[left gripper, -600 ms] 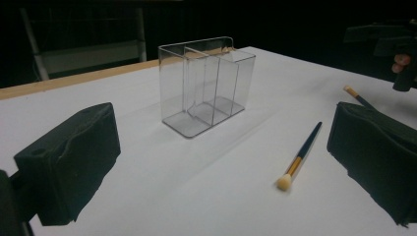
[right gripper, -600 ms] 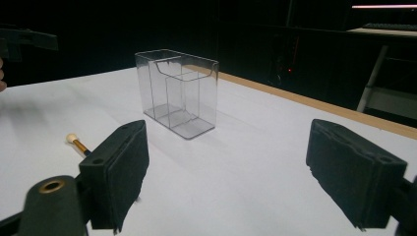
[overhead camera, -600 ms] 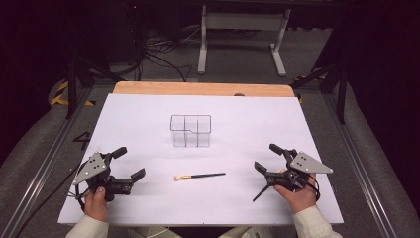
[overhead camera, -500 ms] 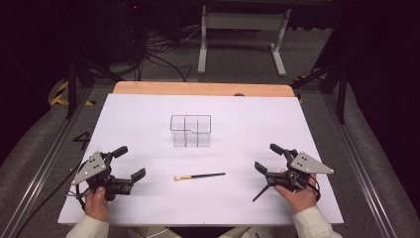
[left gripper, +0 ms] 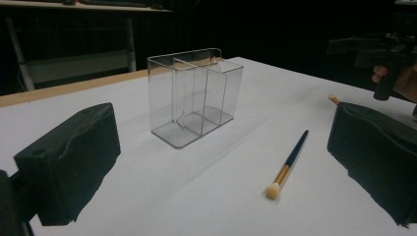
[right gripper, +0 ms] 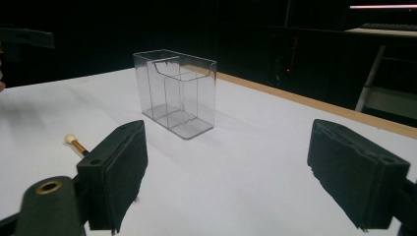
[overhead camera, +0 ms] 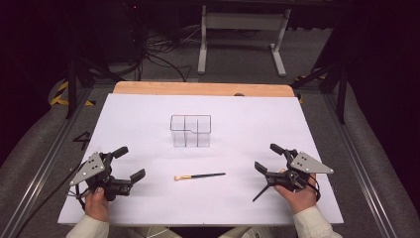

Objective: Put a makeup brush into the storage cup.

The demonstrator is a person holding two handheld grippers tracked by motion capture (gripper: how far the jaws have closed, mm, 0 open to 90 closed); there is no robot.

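A clear plastic organizer (overhead camera: 190, 131) with several compartments stands upright at the middle of the white table (overhead camera: 307, 124). In front of it lies a thin make-up brush (overhead camera: 199, 176), pale bristles to the left, dark handle to the right. My left gripper (overhead camera: 130, 162) is held at the front left, open, nothing between its jaws. My right gripper (overhead camera: 266, 156) is at the front right, also open and empty. The left gripper view shows the organizer (left gripper: 194, 101) and the brush (left gripper: 289, 162) ahead of the wide-apart jaws. The right gripper view has the organizer (right gripper: 174, 91) ahead and the brush's tip (right gripper: 74, 142) behind its left jaw.
A wooden strip (overhead camera: 203, 89) runs along the table's far edge. Beyond it are floor cables (overhead camera: 158, 54) and a white stand frame (overhead camera: 242, 29). Grey padding and metal rails flank the table on both sides.
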